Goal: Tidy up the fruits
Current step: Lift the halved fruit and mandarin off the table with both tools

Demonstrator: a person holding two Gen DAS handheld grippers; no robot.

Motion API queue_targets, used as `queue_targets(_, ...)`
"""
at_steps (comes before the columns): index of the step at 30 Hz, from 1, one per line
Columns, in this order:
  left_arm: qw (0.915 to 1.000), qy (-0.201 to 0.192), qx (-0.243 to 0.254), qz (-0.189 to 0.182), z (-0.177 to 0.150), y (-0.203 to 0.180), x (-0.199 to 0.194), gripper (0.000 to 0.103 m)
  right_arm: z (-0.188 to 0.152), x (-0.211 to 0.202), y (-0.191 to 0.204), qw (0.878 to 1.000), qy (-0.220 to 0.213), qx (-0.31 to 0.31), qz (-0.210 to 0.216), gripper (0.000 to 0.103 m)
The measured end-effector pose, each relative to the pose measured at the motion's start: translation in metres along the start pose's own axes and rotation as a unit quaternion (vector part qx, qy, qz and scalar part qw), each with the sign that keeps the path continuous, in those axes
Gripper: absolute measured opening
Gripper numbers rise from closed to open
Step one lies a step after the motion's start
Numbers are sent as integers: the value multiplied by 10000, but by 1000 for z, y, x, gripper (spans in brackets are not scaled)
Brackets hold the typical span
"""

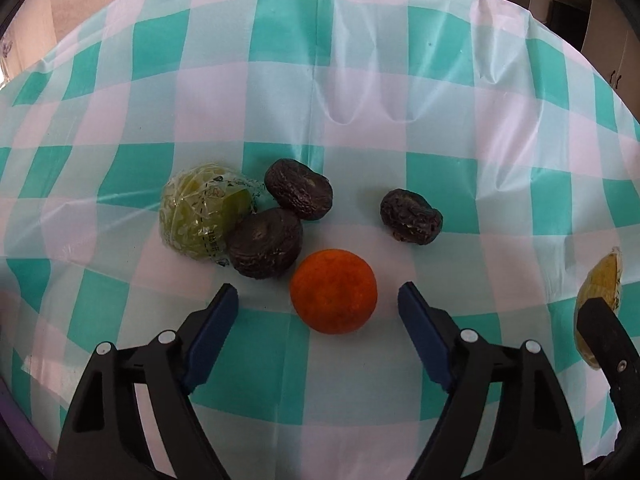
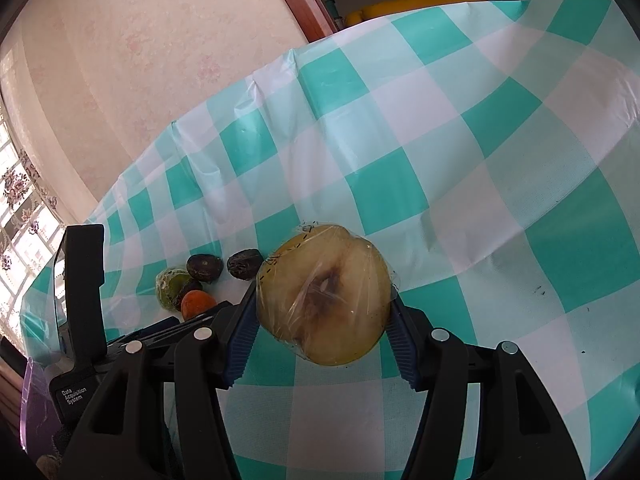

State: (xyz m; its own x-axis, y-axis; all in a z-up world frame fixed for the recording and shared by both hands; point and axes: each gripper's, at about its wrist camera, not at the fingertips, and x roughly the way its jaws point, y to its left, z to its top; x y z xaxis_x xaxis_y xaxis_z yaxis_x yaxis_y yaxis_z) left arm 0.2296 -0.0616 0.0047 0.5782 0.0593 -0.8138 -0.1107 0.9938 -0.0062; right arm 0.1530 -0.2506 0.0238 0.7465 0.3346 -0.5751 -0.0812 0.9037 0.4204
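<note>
While the right tool [image 2: 323,320] pinches a wrapped halved fruit [image 2: 323,294], the left tool [image 1: 318,300] stands spread around the orange [image 1: 333,290]; beyond the orange, bare worktop [image 1: 360,92] reaches the far edge

The desk [image 1: 360,92] was covered by a cloth checked in teal, pale mint and white. An orange fruit [image 1: 334,291] was seen in vivid orange with a faintly darker mottling. Three wrinkled fruits [image 1: 299,195] were coloured a very dark brown, nearly black. A wrapped green fruit [image 1: 200,212] was shown yellow-green under clear film printed with dark markings. The halved fruit [image 2: 324,294] was coloured dull yellow, browned at its core, under clear film. The fingers [image 1: 212,344] were padded in dark blue on black frames. The wall [image 2: 140,60] was patterned in faint pink florals.
</note>
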Motion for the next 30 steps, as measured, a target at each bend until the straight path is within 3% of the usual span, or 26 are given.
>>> queue_targets(1, 9999, -77, 75, 106, -1, -2, -2, 50, 0, 0, 0, 10000, -1, 4, 6, 58)
queue_targets(2, 9998, -145, 116, -22, -3, -4, -5, 36, 0, 0, 0, 10000, -4, 6, 7, 58)
queue_targets(9, 9977, -627, 211, -166, -53, 4, -60, 35, -1, 0, 1, 10000, 6, -27, 52, 58)
queue_targets(20, 9893, -782, -1094, -557, -145, 86, -117, 35, -1, 2, 2, 9999, 55, -76, 66, 58)
queue_targets(26, 9822, -880, -1437, -823, -147, 98, -119, 35, -1, 3, 3, 9999, 64, -87, 59, 58)
queue_targets(30, 9830, -967, -1349, -789, -146, 95, -121, 35, -1, 4, 3, 9999, 97, -92, 31, 58)
